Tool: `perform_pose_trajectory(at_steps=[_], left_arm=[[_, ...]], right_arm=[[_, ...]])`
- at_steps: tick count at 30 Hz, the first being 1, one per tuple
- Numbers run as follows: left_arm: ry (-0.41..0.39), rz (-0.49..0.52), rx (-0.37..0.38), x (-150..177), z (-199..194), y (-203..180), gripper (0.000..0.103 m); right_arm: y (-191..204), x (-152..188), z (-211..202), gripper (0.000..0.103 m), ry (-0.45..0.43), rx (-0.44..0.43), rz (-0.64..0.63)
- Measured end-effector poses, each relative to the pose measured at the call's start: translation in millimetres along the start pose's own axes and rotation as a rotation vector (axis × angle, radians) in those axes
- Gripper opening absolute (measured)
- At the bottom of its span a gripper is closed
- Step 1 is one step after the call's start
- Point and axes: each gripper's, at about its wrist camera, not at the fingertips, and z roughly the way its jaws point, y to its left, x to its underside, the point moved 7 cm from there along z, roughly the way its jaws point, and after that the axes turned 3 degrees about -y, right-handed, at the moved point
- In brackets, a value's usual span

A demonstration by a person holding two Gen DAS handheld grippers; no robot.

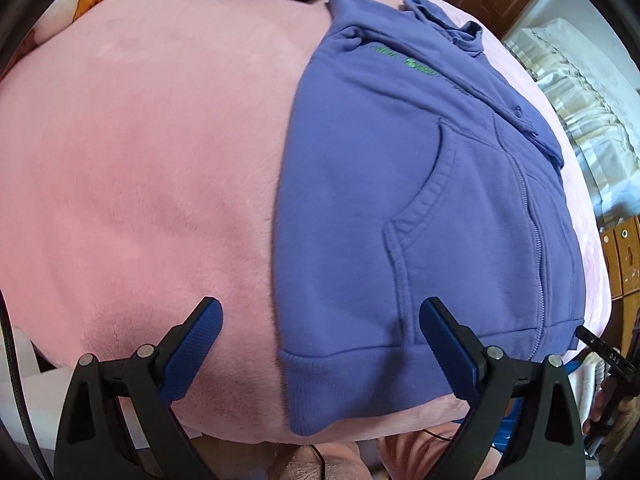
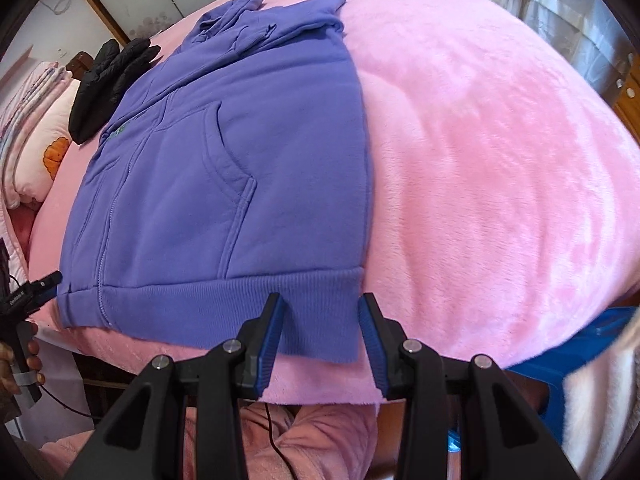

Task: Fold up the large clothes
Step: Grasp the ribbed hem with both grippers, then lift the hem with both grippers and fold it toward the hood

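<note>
Purple hoodie point(image 1: 420, 200) lies flat on pink blanket point(image 1: 140, 180), zipper up, sleeves folded in. Left of hoodie: pillow point(image 2: 44, 148), black jacket point(image 2: 108, 84) by hoodie's top end. Left gripper point(image 1: 320, 316) hangs above hoodie's bottom band, at its left corner, fingers wide apart, holding nothing. Right gripper point(image 2: 322, 312) hangs above band's right corner, fingers partly apart, corner between them, not pinched. Right of hoodie: bare blanket only.
</note>
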Motion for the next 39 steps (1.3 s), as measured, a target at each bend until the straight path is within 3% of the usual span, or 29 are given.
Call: perform_pose_trajectory(at_steps=[4,9,21,22,23,24,25,27,33,39], left_arm=[[0.014,-0.038,0.047,7,6,5,0.098],[0.043,0.009,0.095,19,8,-8,0.097],[0.151,0.026,0.037,29,37,-18,0.099],[0.153,0.029,0.032,30,35,-20,0.088],[0.154,0.04,0.034,30,34,-22,0.079],[0.166,0.057,0.063,30,31,-29,0.053],[0.181,0.064,0.07,27,29,-34,0.028],[0.22,0.073,0.039,25,25,-37,0.013],[0.265,0.06,0.059,8,-4,-47,0.01],[0.229,-0.002,0.147,-34,-57,-69,0.009]], right_arm=[[-6,0,12,0.039,0.025,-0.027,0.028],[-10,4,14,0.039,0.039,-0.05,0.024],[-19,7,27,0.041,0.066,-0.09,0.081],[-19,7,27,0.038,0.066,-0.093,0.083],[-17,7,26,0.023,0.07,-0.112,0.086],[-16,7,25,0.009,0.079,-0.13,0.088],[-15,4,20,0.009,0.09,-0.139,0.094],[-14,3,17,0.008,0.096,-0.132,0.088],[-2,-20,-29,0.007,0.055,-0.125,0.075],[32,-69,-92,0.007,-0.041,-0.13,-0.003]])
